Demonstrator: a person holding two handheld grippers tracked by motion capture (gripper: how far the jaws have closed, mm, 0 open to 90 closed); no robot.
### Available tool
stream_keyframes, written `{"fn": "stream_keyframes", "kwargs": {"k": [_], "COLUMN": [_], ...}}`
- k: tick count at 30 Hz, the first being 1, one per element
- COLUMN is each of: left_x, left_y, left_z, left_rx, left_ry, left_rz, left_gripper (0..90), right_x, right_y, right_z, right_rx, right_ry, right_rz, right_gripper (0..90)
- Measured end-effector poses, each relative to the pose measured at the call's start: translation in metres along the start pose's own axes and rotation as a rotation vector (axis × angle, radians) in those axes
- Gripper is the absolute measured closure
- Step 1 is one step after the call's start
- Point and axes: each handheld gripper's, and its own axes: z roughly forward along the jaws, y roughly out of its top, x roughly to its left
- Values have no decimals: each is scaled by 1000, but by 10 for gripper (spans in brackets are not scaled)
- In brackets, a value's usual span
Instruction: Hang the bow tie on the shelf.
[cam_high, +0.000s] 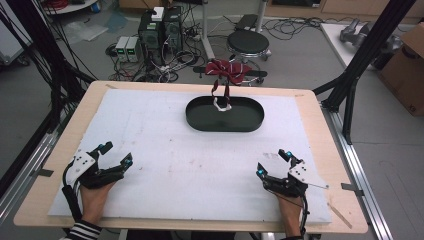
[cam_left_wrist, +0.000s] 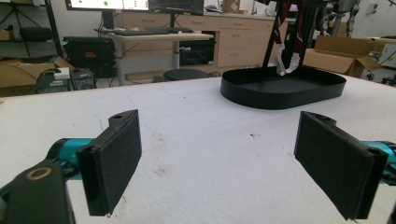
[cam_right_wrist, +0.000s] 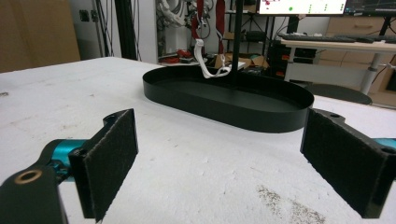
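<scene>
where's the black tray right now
In the high view the black oval tray sits at the table's far middle, under the hanging red cloth, far ahead of both grippers.
</scene>
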Motion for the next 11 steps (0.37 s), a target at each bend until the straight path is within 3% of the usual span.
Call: {"fn": "stream_keyframes", "kwargs": {"k": [11], "left_x": [0], "left_y": [0], "left_z": [0], "left_rx": [0], "left_ry": [1], "left_rz": [0], "left_gripper": [154], "right_x": [2], "right_y": [0], "right_z": [0], "right_rx": [3], "right_ry": [-3], "right_rz": [-14], "right_gripper": [102]}}
